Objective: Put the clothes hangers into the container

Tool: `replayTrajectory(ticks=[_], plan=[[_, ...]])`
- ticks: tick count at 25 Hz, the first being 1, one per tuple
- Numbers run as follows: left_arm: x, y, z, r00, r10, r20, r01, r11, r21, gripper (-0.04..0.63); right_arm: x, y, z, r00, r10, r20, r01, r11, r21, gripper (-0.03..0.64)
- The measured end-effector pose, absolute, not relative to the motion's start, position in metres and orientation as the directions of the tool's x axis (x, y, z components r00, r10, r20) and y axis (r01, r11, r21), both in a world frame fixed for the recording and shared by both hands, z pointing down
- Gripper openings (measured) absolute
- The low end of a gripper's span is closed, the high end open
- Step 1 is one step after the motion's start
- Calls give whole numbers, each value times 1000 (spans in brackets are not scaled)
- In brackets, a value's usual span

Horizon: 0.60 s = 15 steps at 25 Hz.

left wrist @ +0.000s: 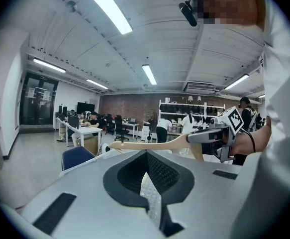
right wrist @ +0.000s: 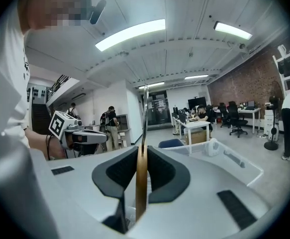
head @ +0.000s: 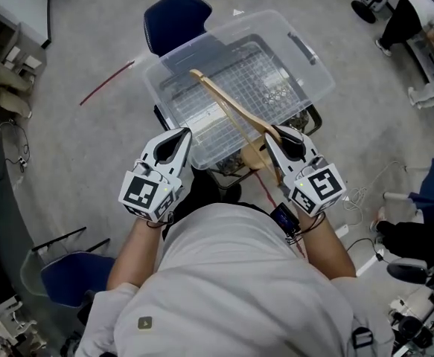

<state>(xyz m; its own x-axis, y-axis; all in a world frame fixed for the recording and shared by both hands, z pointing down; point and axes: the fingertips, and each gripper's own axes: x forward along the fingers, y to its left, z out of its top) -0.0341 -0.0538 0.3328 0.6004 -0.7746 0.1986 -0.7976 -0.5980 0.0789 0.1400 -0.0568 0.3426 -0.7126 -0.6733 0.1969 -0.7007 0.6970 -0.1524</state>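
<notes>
One hanger (head: 228,106) clamped in right gripper (head: 271,134) | crossing container (head: 202,43) rim | left gripper (head: 183,133) closed, empty

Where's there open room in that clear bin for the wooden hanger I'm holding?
The container looks bare inside. The widest free patch lies left of the hanger, up to the left wall. Another runs right of it toward the far right wall. Tightest is the near rim, where the right gripper and left gripper crowd.

The hanger (head: 224,104) hides its near end (head view) behind the right hand-held gripper (head: 275,134).
</notes>
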Motion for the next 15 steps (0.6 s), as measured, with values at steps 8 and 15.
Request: replayTrajectory(ticks=[8,15], plan=[[-58,-92,345,596,-773,216,-802,-587,114,17,101,-109,333,-759,-609,231,-640,762,-92,66],[-77,-129,361,596,-771,227,-803,-583,127,17,67,-162,333,-794,-552,254,-578,816,-34,66]])
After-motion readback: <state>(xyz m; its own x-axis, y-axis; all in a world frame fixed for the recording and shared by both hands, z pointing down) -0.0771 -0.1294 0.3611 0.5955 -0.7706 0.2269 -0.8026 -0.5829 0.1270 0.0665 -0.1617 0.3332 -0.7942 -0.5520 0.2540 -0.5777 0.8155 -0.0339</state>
